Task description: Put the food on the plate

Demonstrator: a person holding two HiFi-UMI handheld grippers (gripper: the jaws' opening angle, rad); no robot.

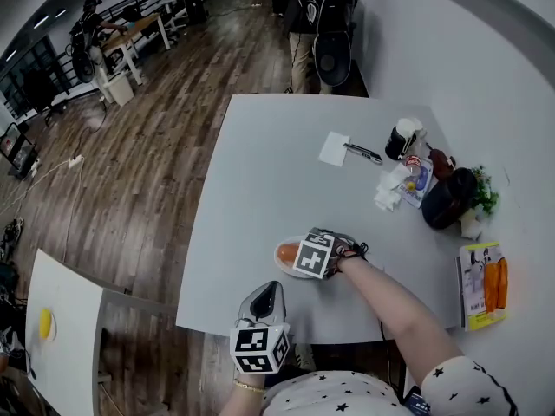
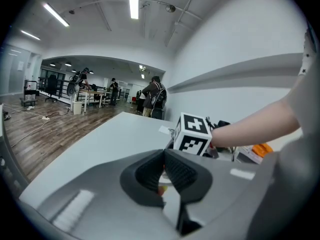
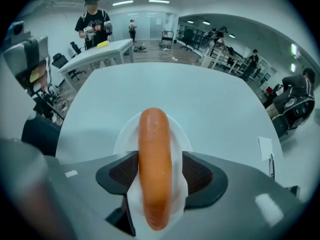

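An orange sausage (image 3: 155, 164) lies lengthwise on a small white plate (image 3: 125, 134) on the grey table (image 1: 260, 163). My right gripper (image 3: 155, 171) straddles the sausage; its jaws stand wide, a strip of plate shows beside the right pad, and no pad presses on it. In the head view the right gripper (image 1: 302, 255) hangs over the plate (image 1: 281, 266) near the table's front, and the sausage (image 1: 285, 252) peeks out to its left. My left gripper (image 1: 264, 298) hovers at the front edge, shut and empty. From the left gripper (image 2: 163, 170) view the right gripper's marker cube (image 2: 194, 134) is just ahead.
At the table's right side stand a paper note (image 1: 334, 148), a pen (image 1: 362, 153), a black jar (image 1: 401, 139), a dark pouch (image 1: 447, 199) and a packet with orange contents (image 1: 483, 284). A person (image 1: 303, 24) stands beyond the far edge. A white side table (image 1: 61, 354) is at lower left.
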